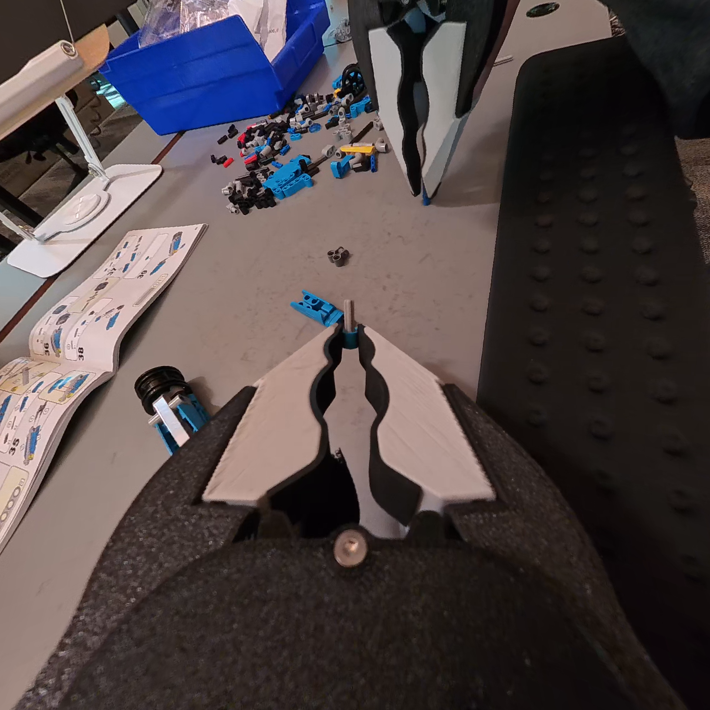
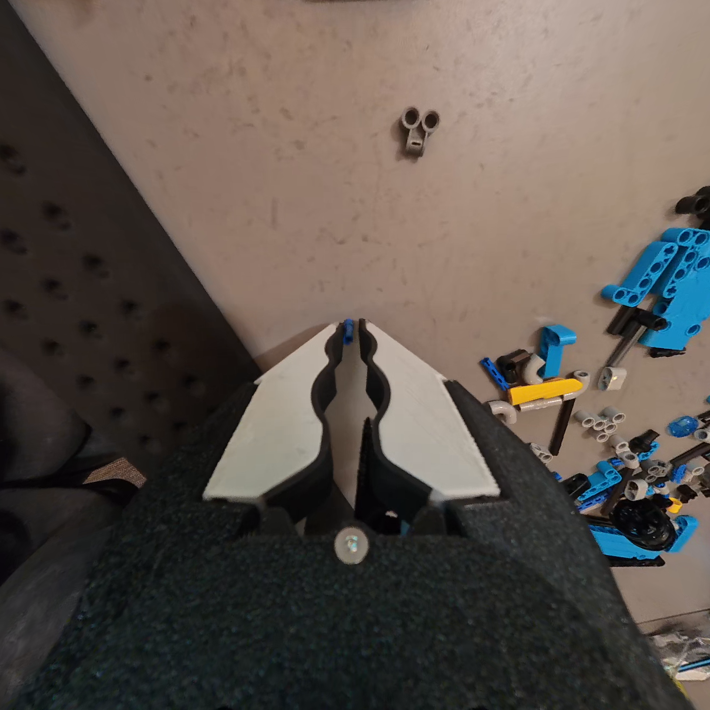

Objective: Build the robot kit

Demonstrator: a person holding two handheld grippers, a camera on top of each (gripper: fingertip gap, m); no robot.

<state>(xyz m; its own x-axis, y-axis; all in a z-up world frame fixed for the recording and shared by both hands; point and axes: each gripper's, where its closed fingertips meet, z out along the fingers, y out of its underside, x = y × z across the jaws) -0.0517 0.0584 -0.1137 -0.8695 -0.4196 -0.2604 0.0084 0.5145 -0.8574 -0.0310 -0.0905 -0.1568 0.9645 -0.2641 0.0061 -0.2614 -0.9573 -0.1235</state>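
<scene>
Left hand-held gripper (image 1: 349, 333) clamped on a small blue connector (image 1: 349, 340) with a grey axle (image 1: 348, 313) standing up, above the desk (image 1: 238, 292); right hand-held gripper (image 2: 350, 329) pinches a tiny blue pin (image 2: 348, 331), grey double-hole connector (image 2: 418, 132) lying ahead

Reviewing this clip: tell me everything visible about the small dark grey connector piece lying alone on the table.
The dark grey connector is a small plastic building-toy part: two round open holes side by side, joined to a short stem with a slot in its end. It looks matte and undamaged. It lies flat on the grey table, apart from the loose pile of parts, and nothing touches it. In the left wrist view it sits at, beyond the left gripper and nearer than the right gripper.
</scene>
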